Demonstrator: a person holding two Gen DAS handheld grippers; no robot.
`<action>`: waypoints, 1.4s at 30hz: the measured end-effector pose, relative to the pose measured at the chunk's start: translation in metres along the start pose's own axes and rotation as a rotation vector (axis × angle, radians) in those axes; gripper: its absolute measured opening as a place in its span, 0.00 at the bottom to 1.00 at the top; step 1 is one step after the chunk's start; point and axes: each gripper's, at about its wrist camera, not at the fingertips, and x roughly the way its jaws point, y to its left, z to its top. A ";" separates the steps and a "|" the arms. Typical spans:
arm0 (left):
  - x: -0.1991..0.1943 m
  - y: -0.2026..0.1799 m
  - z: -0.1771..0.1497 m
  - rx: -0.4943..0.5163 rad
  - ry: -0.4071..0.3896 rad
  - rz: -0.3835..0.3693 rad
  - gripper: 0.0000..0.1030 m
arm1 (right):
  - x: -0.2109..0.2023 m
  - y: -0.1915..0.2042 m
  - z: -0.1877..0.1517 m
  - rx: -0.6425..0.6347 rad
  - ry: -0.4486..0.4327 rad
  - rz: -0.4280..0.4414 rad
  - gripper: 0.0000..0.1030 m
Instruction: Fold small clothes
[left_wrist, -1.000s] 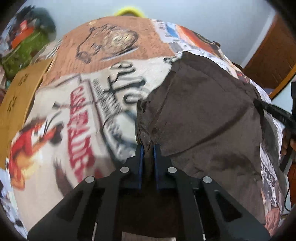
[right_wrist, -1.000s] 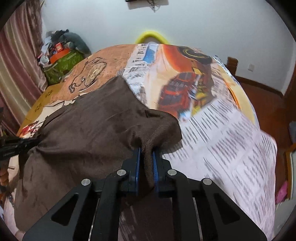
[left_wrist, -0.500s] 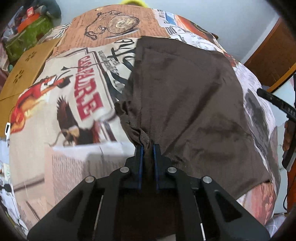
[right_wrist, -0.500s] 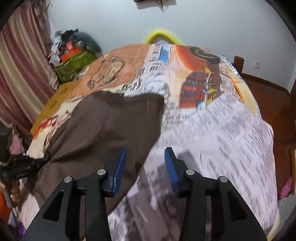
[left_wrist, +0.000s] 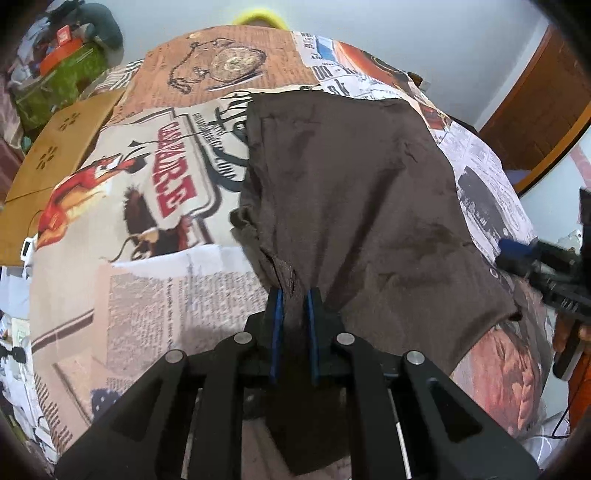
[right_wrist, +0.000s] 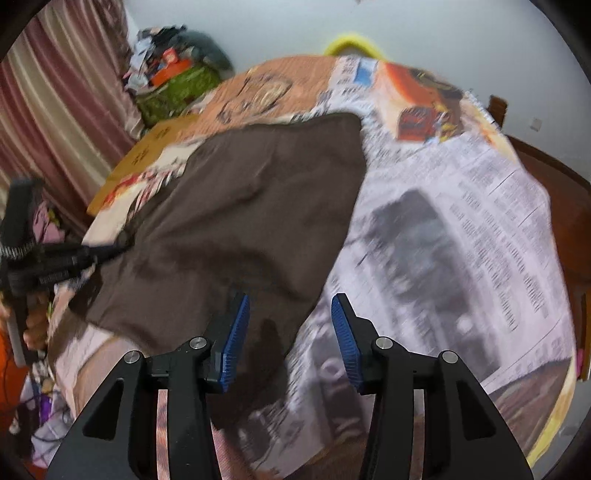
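Since 0.5 s ago the right gripper (right_wrist: 290, 334) has spread its blue pads wider and sits lower over the near right corner of the brown garment (right_wrist: 240, 218) — nothing between the pads. A full second back it was pinching that cloth. The left gripper (left_wrist: 293, 328) hasn't let go: jaws narrow, clamped on a bunched fold of the brown garment (left_wrist: 351, 206) at lower centre of the left wrist view. The cloth now lies flatter and runs further toward the top of the frame than 1 s ago.

The garment is spread over the middle of the printed bedsheet (left_wrist: 155, 295), its near edge gathered into the left pads. In the right wrist view the left gripper (right_wrist: 107, 251) shows at the left edge of the frame, at the garment's left side.

Containers: a green basket (right_wrist: 177, 88), upper left, piled with clutter incl. something orange; contents too blurred to name. A cardboard box (left_wrist: 55, 166) lies flat at left, beside the sheet.

Writing: red block letters on the sheet (left_wrist: 173, 166), approx. "CASABLE" — I can't read them for certain. Newsprint columns elsewhere, illegible.
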 end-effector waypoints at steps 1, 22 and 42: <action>-0.002 0.004 -0.002 -0.005 0.002 0.002 0.11 | 0.004 0.003 -0.004 -0.008 0.017 0.002 0.41; -0.023 0.036 -0.029 -0.056 -0.010 0.096 0.35 | -0.006 -0.015 -0.037 0.017 0.046 -0.110 0.44; -0.031 -0.012 -0.064 0.090 0.003 0.067 0.84 | 0.000 0.036 -0.041 -0.095 0.038 0.003 0.56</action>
